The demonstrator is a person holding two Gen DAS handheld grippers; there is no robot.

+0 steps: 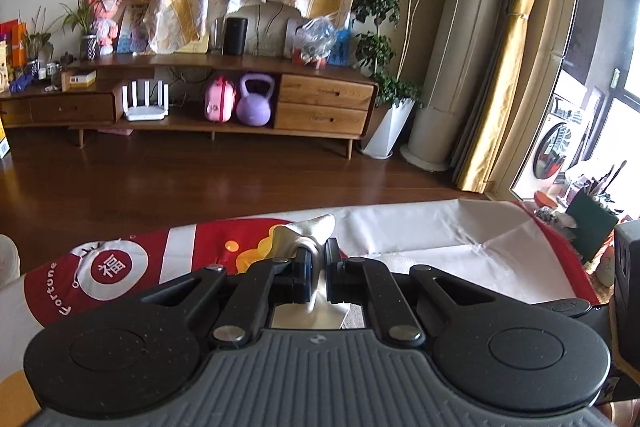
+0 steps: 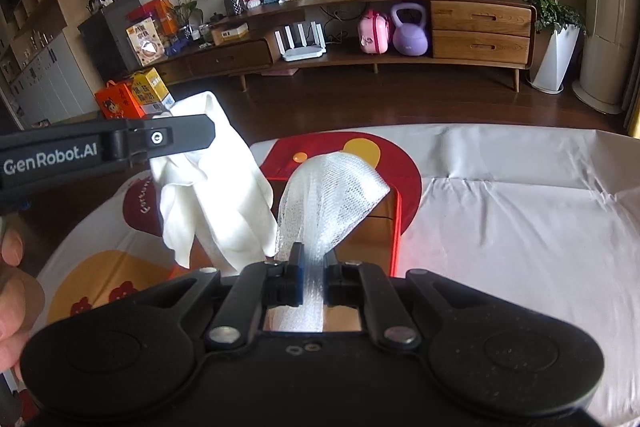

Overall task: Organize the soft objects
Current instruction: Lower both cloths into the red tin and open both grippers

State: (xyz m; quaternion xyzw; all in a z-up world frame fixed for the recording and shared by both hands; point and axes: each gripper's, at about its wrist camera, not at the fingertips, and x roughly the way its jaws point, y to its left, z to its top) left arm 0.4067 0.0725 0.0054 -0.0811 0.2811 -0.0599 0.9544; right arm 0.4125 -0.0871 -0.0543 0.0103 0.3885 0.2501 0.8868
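Above the table's white cover [image 2: 520, 219], the right gripper [image 2: 309, 267] pinches a white mesh cloth [image 2: 332, 195], and the left gripper [image 1: 318, 267] pinches a plain white cloth [image 2: 216, 203] just beside it. Under both cloths stands an open box [image 2: 384, 227] with a red edge, near the table's far edge. Beyond that edge is bare wooden floor [image 1: 200, 171], then a low wooden cabinet [image 1: 324, 103].

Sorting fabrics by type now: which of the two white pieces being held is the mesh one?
The net cloth in the right gripper: open weave, see-through. The plain cloth hanging from the left gripper is solid.
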